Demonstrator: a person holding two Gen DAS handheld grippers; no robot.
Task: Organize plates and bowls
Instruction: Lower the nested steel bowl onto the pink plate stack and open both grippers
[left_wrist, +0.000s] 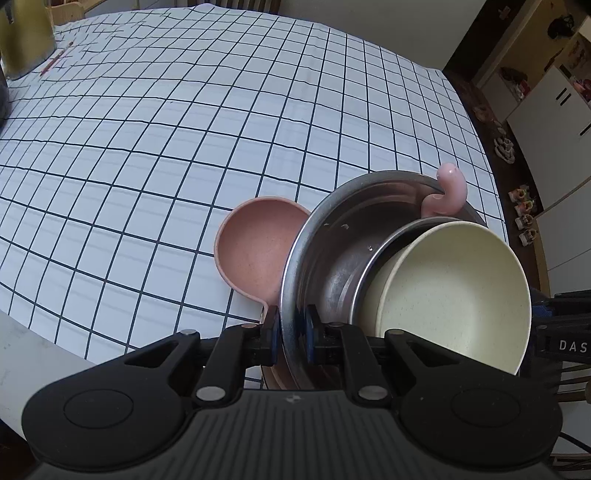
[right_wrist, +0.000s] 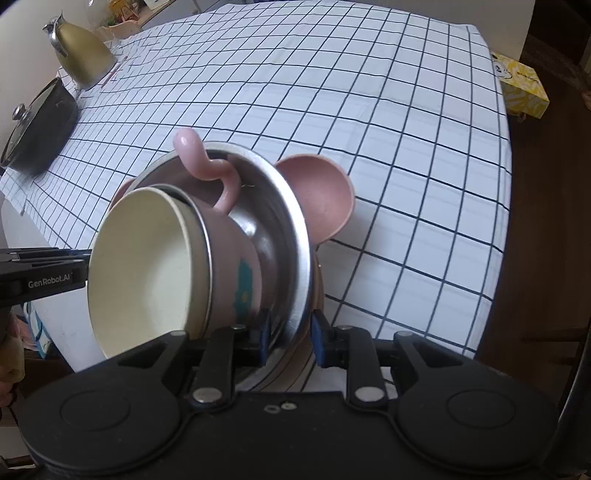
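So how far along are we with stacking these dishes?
Mostly nested already: the cream bowl sits in the pink mug, inside the steel bowl, over the pink eared plate. In hand: left claw and right claw both pinch the steel rim. Left: setting the tilted stack down level.

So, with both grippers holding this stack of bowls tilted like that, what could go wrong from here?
1. The cream bowl sits loose in the pink cup and leans outward; more tilt could let it slide out.
2. Each gripper, left and right, pinches only the thin rim of the steel bowl, so it may slip or twist.
3. The stack hangs near the table edge, so a dropped piece could hit the floor.
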